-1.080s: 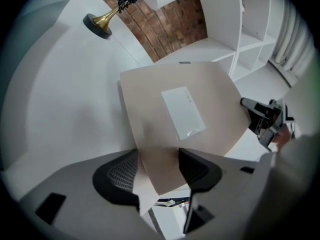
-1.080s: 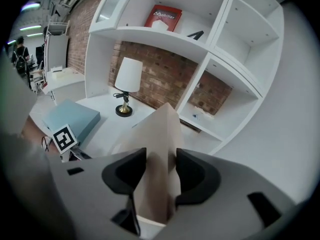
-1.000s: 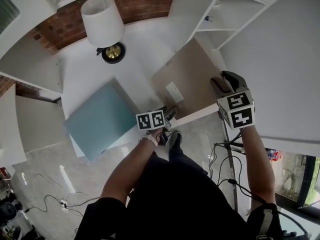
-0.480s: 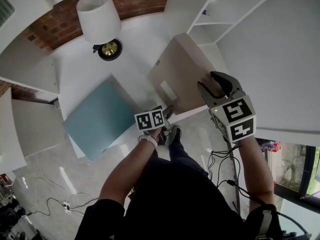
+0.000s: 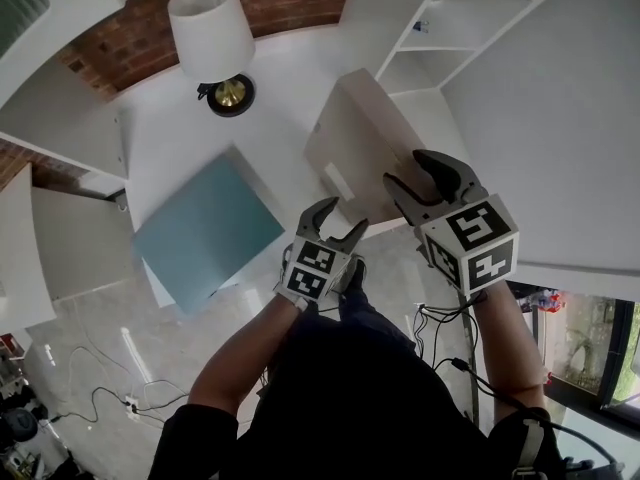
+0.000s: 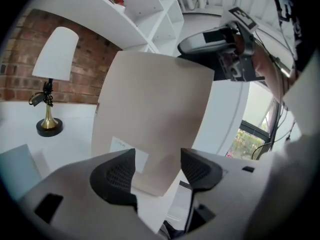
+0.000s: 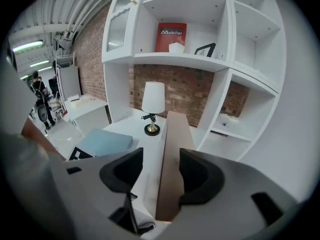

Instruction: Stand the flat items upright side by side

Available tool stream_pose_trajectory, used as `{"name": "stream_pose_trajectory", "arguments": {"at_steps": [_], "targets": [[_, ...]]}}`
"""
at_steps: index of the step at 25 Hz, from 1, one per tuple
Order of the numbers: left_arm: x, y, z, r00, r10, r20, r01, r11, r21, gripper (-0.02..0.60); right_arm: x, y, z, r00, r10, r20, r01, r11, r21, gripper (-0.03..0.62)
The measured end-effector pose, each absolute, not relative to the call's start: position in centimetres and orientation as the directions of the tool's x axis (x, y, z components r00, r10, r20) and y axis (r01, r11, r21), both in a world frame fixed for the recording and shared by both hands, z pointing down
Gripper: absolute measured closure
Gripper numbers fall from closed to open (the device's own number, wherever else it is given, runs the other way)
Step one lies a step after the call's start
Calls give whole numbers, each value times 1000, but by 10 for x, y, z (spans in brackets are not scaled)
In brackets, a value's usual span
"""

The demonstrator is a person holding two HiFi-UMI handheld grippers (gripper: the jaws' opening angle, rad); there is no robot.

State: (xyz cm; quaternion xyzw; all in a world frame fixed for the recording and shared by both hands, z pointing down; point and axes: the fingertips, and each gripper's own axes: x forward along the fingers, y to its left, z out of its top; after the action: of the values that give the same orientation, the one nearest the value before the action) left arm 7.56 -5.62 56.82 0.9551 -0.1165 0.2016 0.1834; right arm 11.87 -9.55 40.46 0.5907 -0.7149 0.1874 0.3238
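Note:
A flat beige box (image 5: 365,133) stands on its edge on the white table (image 5: 180,138), tilted a little. My right gripper (image 5: 413,173) straddles its near upper edge. Its jaws have just been opening: in the right gripper view the box (image 7: 172,149) lies against the right pad with a gap at the left one. A flat teal item (image 5: 205,230) lies on the table's front left part. My left gripper (image 5: 335,216) hangs open near the beige box's lower corner (image 6: 155,104), having just opened a little wider, with nothing between its fingers (image 6: 117,171).
A lamp with a white shade (image 5: 210,43) stands at the back of the table. White shelving (image 5: 450,18) rises to the right, with a red book (image 7: 171,36) on it. Cables lie on the floor (image 5: 100,403) below the table's front edge.
My left gripper has risen and rolled, so its jaws now show pointing at the beige box. The right gripper has shifted left along the box's edge and its jaws have spread.

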Motion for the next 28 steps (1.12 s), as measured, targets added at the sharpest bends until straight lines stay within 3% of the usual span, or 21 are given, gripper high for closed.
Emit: {"name": "stream_pose_trajectory", "arguments": {"at_steps": [8,18,23,28], "targets": [[67,-83,535,896,-233,377,-348,-897,274,318,114,-88,376,-214,-796,567,-972,233,-39,338],[70,-81,522,885,-256,389,-359,-907,221,314,162,-38,355,-220,-927,305,-969,172,-176,327],[65,-82,527,864,-282,416,-400,-887,230,314,153,-11,394,-272,-917,291,-954,217,-209,306],[56,-87,525,847,-309,432,-432,-875,220,314,138,-3,457,-271,-881,387,-962,237,-135,254]]}}
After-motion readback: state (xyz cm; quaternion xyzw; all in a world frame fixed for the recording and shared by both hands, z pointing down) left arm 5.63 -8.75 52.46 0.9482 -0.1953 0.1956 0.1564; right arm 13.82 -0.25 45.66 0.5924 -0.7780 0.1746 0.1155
